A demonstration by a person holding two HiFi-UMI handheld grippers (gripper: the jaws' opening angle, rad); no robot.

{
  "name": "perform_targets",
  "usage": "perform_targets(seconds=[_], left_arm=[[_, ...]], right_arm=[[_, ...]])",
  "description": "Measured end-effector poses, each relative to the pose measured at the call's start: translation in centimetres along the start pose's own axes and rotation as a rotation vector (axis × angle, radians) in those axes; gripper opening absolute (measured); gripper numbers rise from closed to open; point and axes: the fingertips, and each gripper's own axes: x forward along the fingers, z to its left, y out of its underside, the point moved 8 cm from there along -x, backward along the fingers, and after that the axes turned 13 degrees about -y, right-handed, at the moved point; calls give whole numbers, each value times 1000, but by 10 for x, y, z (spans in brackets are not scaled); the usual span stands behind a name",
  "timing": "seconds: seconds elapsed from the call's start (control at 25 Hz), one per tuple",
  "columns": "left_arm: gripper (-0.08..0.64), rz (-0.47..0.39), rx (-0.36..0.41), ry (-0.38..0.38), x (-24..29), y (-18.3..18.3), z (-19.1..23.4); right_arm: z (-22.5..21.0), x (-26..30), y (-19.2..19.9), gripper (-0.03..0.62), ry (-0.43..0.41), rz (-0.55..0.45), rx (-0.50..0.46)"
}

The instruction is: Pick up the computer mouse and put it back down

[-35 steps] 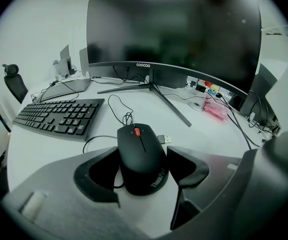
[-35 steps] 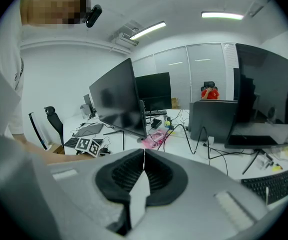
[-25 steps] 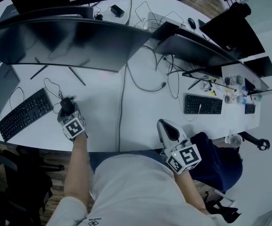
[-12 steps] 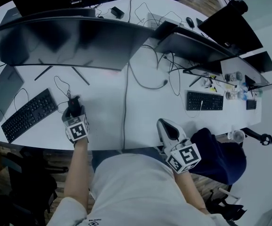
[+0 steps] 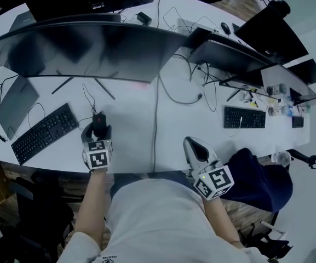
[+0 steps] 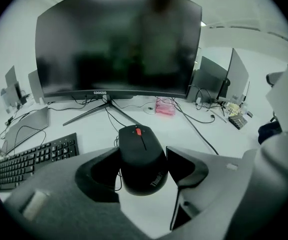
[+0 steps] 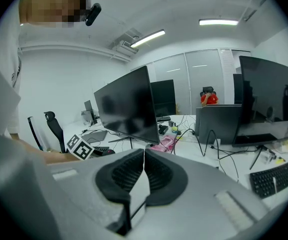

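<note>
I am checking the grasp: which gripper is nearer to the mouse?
Left. The left gripper grips the mouse between its fingers; the right gripper, shut and empty, is far right of it.

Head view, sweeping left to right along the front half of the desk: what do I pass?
large keyboard → mouse held in the left gripper → cable running to the desk edge → right gripper → small keyboard

keyboard (image 5: 44, 133) — left of mouse (image 5: 98, 119) | monitor (image 5: 86, 51) — behind both, on desk (image 5: 130, 141)
</note>
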Motion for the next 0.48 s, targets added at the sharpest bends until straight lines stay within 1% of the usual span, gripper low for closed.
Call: perform_targets(seconds=[0.28, 0.48], left_arm=[[298, -89, 20, 64, -38, -23, 5], [298, -166, 43, 79, -72, -44, 13]], right_arm=[[11, 16, -6, 5, -39, -30, -13], [18, 29, -14, 5, -75, -48, -23]])
